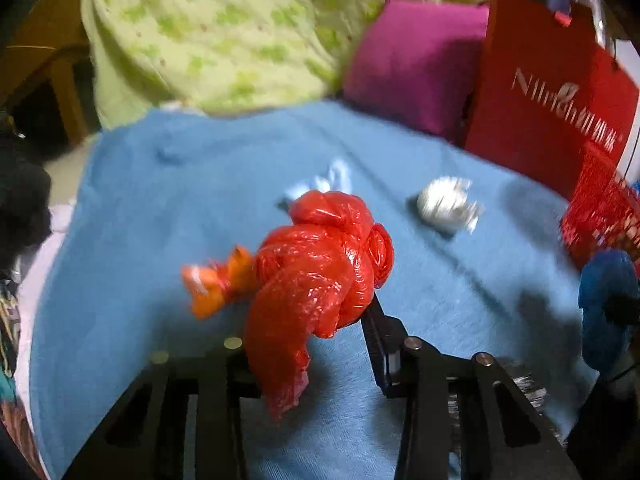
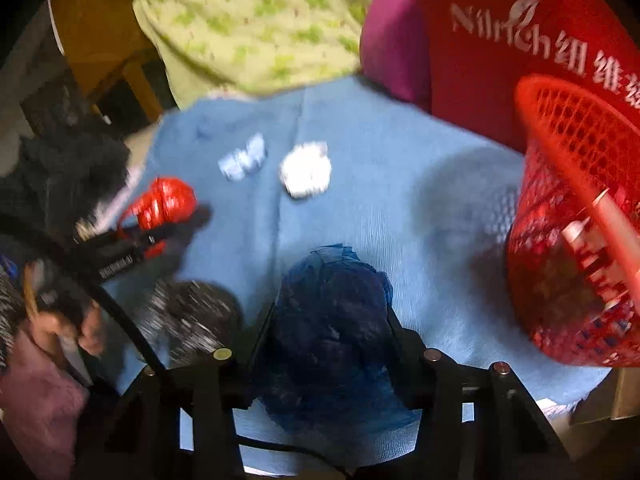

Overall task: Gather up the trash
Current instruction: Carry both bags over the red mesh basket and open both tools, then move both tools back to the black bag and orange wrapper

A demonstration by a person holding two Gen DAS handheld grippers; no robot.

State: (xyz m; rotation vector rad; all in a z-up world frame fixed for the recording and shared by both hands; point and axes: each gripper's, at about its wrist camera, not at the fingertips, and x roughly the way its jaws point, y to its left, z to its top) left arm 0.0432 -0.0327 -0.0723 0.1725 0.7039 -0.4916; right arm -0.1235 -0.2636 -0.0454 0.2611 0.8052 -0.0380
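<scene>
At centre frame in the left wrist view, the left claw (image 1: 320,300) is clenched on a knotted red bag (image 1: 320,264) above the blue blanket (image 1: 140,208); the right claw (image 2: 328,320) grips a dark blue bag (image 2: 332,320) beside the red basket (image 2: 568,216).

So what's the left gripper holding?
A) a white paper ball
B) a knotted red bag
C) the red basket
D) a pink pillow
B: the knotted red bag sits between the left gripper fingers, lifted over the blue cloth.
</scene>
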